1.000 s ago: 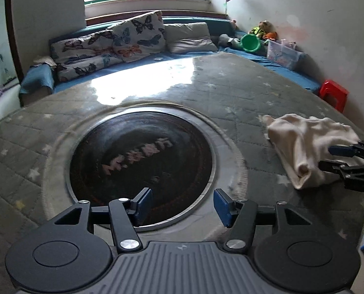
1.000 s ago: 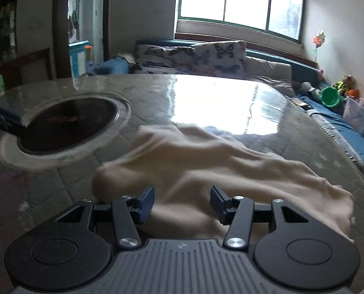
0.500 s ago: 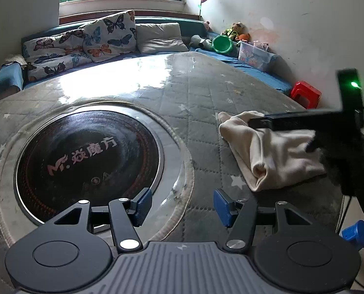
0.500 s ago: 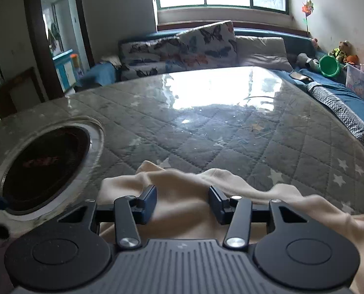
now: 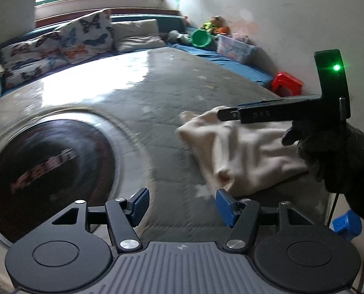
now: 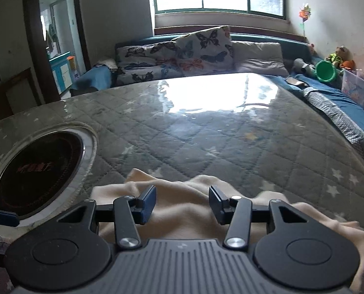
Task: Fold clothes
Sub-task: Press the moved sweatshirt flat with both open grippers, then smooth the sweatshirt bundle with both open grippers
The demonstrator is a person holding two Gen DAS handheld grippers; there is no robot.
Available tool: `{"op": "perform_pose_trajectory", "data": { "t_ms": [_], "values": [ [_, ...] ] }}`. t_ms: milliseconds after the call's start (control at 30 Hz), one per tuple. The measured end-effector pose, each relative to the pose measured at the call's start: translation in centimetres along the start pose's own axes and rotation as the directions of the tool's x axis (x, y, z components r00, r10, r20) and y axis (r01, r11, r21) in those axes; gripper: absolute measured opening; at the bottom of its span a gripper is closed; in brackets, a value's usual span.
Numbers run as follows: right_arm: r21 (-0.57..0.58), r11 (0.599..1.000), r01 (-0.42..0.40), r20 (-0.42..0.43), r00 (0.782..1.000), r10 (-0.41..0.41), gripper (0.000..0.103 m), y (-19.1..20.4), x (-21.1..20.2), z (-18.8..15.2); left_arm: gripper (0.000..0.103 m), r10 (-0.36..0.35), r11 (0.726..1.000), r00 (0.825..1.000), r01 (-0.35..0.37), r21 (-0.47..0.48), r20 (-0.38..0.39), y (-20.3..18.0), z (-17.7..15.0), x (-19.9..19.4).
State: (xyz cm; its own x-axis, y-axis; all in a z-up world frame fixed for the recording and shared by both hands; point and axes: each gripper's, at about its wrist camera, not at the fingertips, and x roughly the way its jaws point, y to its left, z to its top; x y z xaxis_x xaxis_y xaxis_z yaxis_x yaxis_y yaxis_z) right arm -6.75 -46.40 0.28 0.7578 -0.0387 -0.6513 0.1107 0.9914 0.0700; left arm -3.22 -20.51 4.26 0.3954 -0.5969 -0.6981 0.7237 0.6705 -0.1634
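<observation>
Clearly we are at the start: the cream garment [image 6: 189, 210] lies rumpled and unfolded on the quilted table [image 6: 206, 142], beside the round cooktop [image 5: 47, 169]. Our left gripper [image 5: 182, 204] is opening, empty, near the cloth's corner. Our right gripper [image 6: 182, 202] hovers parted above it, grasping nothing.

The quilted counter [image 6: 206, 134] is left bare beyond the cream garment [image 6: 187, 210] up to the far edge. To the left, the round dark inset [image 6: 37, 169] is sunk; the cushions [image 6: 182, 54] are set well behind.
</observation>
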Motion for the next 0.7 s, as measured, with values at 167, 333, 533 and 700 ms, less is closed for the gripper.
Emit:
{"op": "perform_pose_trajectory", "data": {
  "t_ms": [167,333,533,700],
  "values": [
    [0.028,0.999,0.040,0.002,0.999,-0.040,0.050,-1.8,-0.8,-0.9,0.068,-0.029,0.999,1.000,0.029,0.035,0.001,-1.8,1.1,1.1],
    [0.063,0.996,0.067,0.009,0.998,-0.067,0.053,-3.2,-1.7,-2.0,0.069,-0.051,0.997,0.999,0.051,0.065,-0.002,-3.2,1.9,2.0],
    [0.049,0.994,0.101,0.020,0.995,-0.102,0.054,-3.7,-3.2,-3.8,0.069,-0.071,0.994,0.997,0.072,0.082,-0.009,-4.1,2.4,3.0],
    [0.035,0.992,0.121,0.032,0.992,-0.122,0.054,-3.7,-4.8,-5.4,0.069,-0.083,0.992,0.996,0.084,0.096,-0.020,-4.7,2.4,4.0]
  ]
}}
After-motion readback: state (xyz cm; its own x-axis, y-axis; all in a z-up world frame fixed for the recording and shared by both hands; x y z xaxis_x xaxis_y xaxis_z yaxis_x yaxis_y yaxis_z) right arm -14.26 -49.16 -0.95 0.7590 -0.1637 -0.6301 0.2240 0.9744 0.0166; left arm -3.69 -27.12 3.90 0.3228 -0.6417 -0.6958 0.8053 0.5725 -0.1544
